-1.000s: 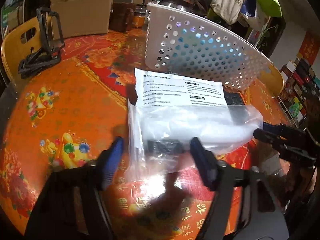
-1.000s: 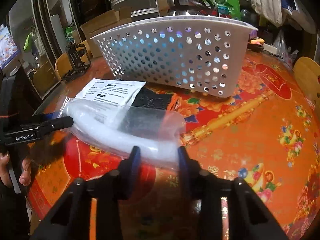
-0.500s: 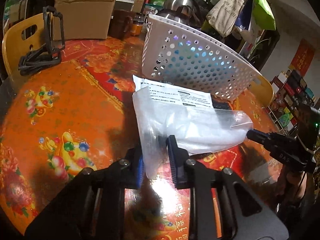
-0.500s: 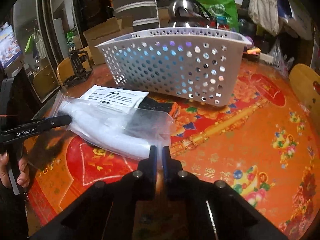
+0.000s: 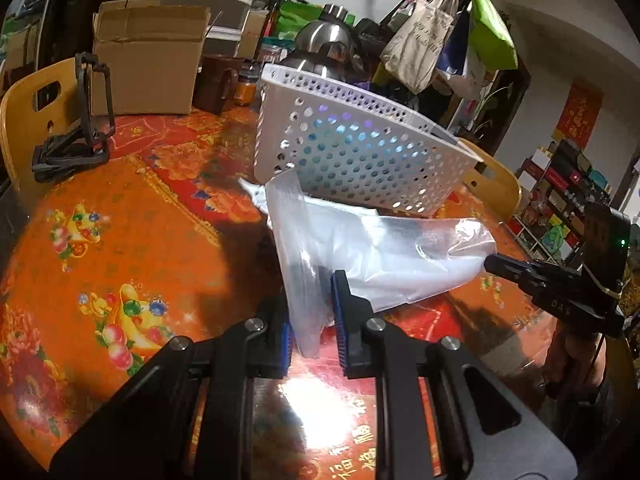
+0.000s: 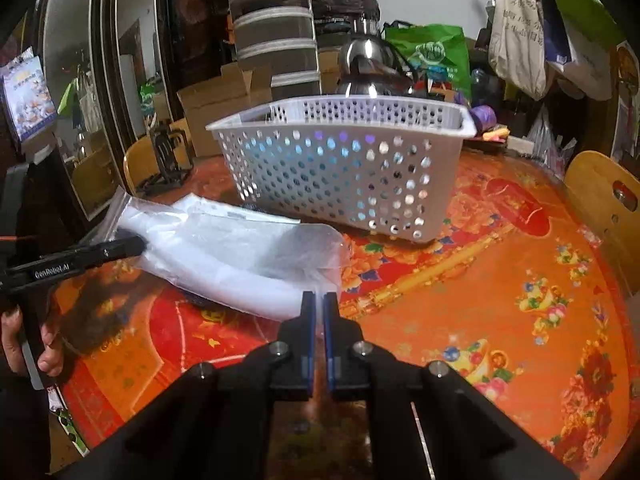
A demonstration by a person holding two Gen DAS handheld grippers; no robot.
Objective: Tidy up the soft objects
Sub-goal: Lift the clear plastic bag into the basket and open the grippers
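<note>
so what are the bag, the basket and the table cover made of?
Bag: thin clear plastic film, likely; see-through, crinkled, glossy. Basket: rigid white plastic, probably moulded; matte, rows of round holes. Table cover: printed orange-red sheet, glossy, maybe vinyl; shows glare.

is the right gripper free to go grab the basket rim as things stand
Probably not yet. The right gripper is shut on one end of the plastic bag, with the left gripper on the other. The basket stands unobstructed just behind.

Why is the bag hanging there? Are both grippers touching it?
Touching. In the right wrist view the right gripper pinches the plastic bag by its corner; in the left wrist view the left gripper clamps its other end.
</note>
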